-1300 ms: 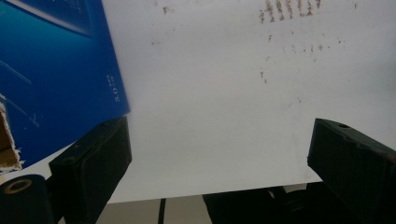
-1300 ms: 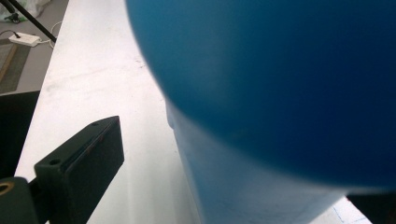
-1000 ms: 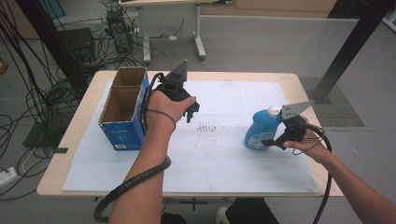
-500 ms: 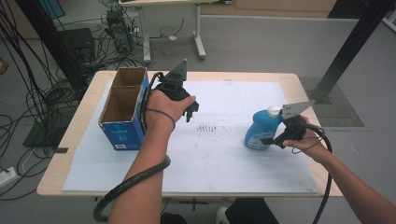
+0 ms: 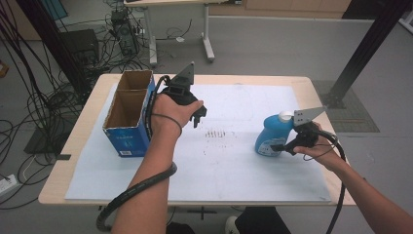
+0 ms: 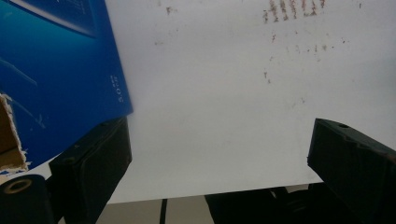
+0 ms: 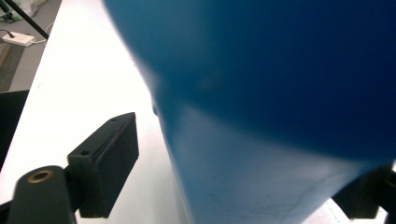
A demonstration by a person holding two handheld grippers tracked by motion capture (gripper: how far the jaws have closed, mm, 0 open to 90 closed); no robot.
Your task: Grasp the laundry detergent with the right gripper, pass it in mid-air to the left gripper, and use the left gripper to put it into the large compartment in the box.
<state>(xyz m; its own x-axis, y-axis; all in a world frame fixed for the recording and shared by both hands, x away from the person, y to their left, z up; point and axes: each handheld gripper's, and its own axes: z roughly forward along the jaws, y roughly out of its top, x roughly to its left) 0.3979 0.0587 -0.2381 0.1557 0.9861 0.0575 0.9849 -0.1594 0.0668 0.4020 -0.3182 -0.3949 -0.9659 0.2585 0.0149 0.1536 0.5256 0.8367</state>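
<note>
Nothing moved: right gripper [image 5: 282,146] fingers straddle blue bottle [image 7: 280,93], unclamped; left gripper [image 5: 199,117] fingers open.

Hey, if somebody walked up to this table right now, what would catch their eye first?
Probably the blue bottle with a white cap standing at the right of the white sheet, with the right gripper open around its base. Next, the open blue cardboard box at the left edge, its brown inside split into two compartments. The left gripper hangs open just beside the box, over the bare sheet.
</note>
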